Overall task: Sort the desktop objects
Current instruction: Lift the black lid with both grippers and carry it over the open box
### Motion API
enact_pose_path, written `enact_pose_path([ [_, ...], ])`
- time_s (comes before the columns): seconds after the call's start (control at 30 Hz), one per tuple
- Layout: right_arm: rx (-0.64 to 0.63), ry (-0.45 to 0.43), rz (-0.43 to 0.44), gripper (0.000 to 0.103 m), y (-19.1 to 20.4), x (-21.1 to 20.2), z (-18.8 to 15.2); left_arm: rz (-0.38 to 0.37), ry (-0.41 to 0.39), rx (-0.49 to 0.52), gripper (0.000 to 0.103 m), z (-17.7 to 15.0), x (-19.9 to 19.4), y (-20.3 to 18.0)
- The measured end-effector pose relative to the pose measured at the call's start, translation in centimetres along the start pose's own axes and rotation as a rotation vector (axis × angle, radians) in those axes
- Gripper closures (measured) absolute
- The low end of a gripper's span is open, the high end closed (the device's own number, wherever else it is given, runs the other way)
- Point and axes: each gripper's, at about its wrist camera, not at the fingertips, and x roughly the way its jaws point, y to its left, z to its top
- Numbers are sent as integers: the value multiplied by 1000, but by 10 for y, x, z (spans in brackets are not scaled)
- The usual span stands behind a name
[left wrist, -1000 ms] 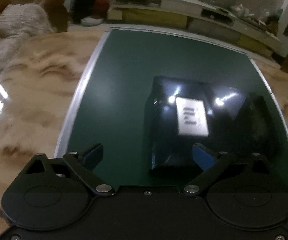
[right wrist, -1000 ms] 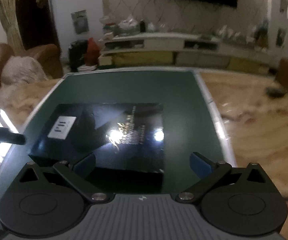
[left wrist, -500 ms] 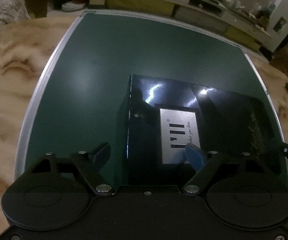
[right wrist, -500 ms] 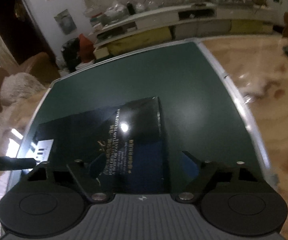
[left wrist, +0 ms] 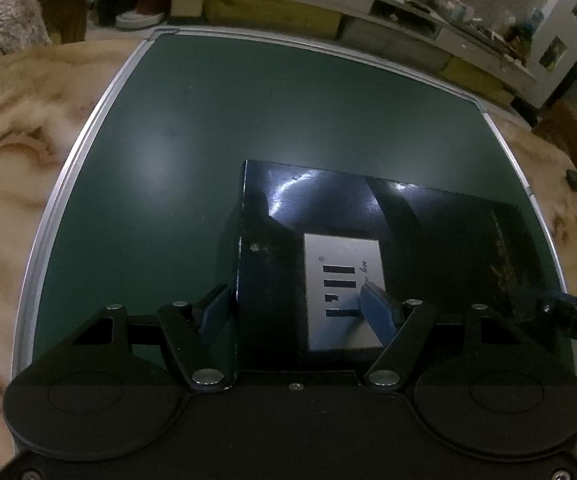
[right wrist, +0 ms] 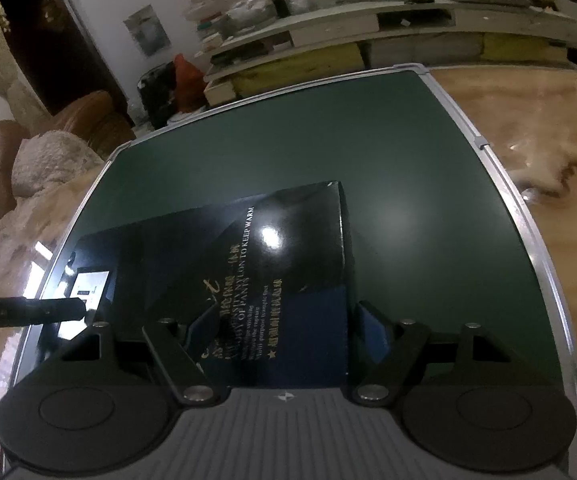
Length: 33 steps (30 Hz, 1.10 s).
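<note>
Box (left wrist: 328,220), black and glossy, flat on the green board (left wrist: 288,100) atop the marbled counter (left wrist: 16,128), toward the near half of the board. Long axis crosswise to both views, running from one hand to the other: white label (left wrist: 340,256) at the left-hand end, gold lettering at the right-hand end.

Left gripper (left wrist: 294,294) directly over the label end, pointing steeply down, fingers at a middling gap and closing. Outer finger (left wrist: 214,314) just beside the box's end wall, inner finger (left wrist: 378,312) above the label, so the end edge between them but no clear squeeze yet.

Right gripper (right wrist: 286,310) mirrored at the far end, also half-wide and closing. Outer finger (right wrist: 374,328) just beside the end wall, inner finger (right wrist: 202,326) over the lettered top. Contact with the pads hard to tell in the dim reflections.

Neither hand nearer overall; one per end. Probably a two-handed lift of the box, turning on both outer fingers staying outside the end walls and level with each other. Likely risk: slick surface, uneven pinch, one end slipping.
</note>
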Motion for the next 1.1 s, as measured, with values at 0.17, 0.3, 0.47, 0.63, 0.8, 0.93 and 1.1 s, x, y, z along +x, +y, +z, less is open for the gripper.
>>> enact_pose_path([
  [0.17,-1,20,2,28,6,-4,-1,12,28,11,33,-2,-6,-2],
  [0.3,-20,28,-3,28,12,-12,-4,14,55,6,33,-8,-13,-1],
  [0.47,-35,38,-22,29,26,-30,-8,21,67,15,33,-17,-33,-4],
  [0.63,-42,57,-25,29,36,-52,-13,34,78,35,33,-26,-59,-8],
  [0.8,-29,69,-23,29,44,-78,-21,47,80,54,33,-36,-89,-15],
  [0.93,-33,70,-26,29,54,-99,-28,56,77,51,33,-44,-111,-17],
  [1.1,-21,77,-41,29,61,-113,-38,75,83,60,33,-53,-123,-20],
])
